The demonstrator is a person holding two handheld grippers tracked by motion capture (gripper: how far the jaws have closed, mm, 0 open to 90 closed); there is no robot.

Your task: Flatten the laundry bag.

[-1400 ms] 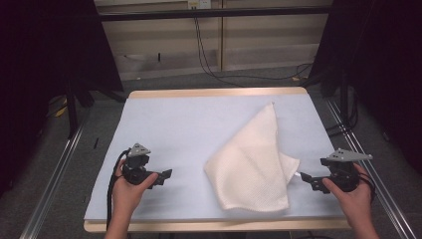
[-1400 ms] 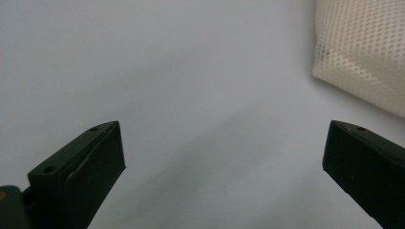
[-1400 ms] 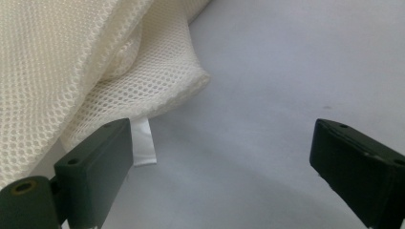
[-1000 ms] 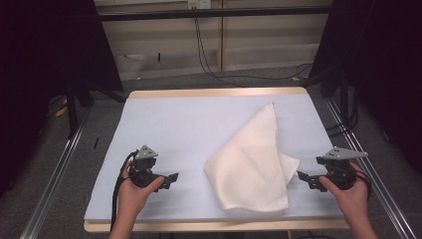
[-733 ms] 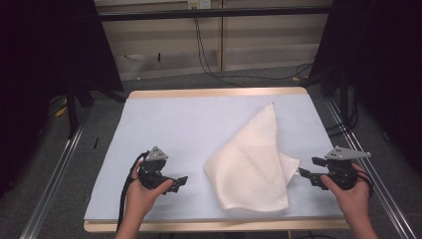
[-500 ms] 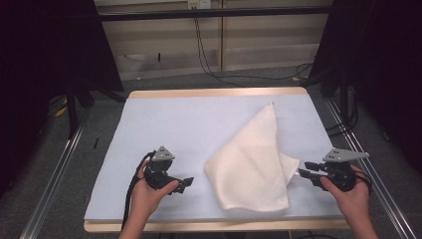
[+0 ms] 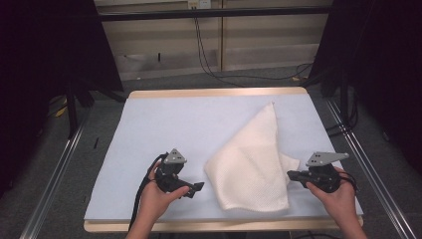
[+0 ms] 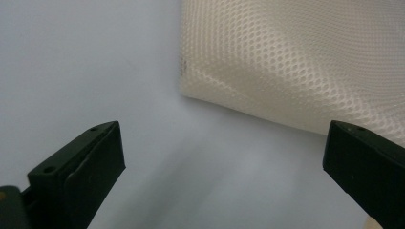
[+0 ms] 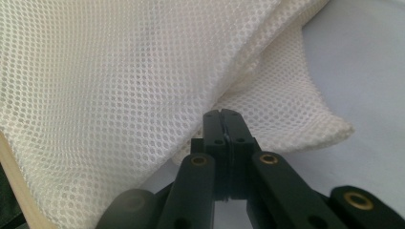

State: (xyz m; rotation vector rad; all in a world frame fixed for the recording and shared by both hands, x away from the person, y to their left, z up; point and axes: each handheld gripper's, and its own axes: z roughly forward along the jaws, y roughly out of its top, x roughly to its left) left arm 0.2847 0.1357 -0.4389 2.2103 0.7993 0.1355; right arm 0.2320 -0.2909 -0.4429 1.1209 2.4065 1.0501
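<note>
A cream mesh cloth (image 7: 254, 159) lies folded into a rough triangle on the right half of the pale blue mat (image 7: 174, 124). My left gripper (image 7: 199, 188) is open just left of the cloth's near left edge. In the left gripper view its jaws (image 8: 224, 152) stand wide apart over bare mat, with the cloth (image 8: 296, 57) ahead. My right gripper (image 7: 290, 175) sits at the cloth's right corner. Its jaws have just been closing and now press flat together (image 9: 223, 114). I see no cloth (image 9: 119, 71) between them; the mesh lies just beyond the tips.
The mat covers a wooden table (image 7: 214, 92) whose edge shows at the back and front. Metal rails (image 7: 59, 169) run along both sides. Cables (image 7: 209, 55) trail over the floor behind the table. Bare mat lies to the left and at the back.
My left gripper has slid right across the mat toward the cloth. The right gripper has shut its jaws and edged left to the cloth's corner. The cloth has not moved.
</note>
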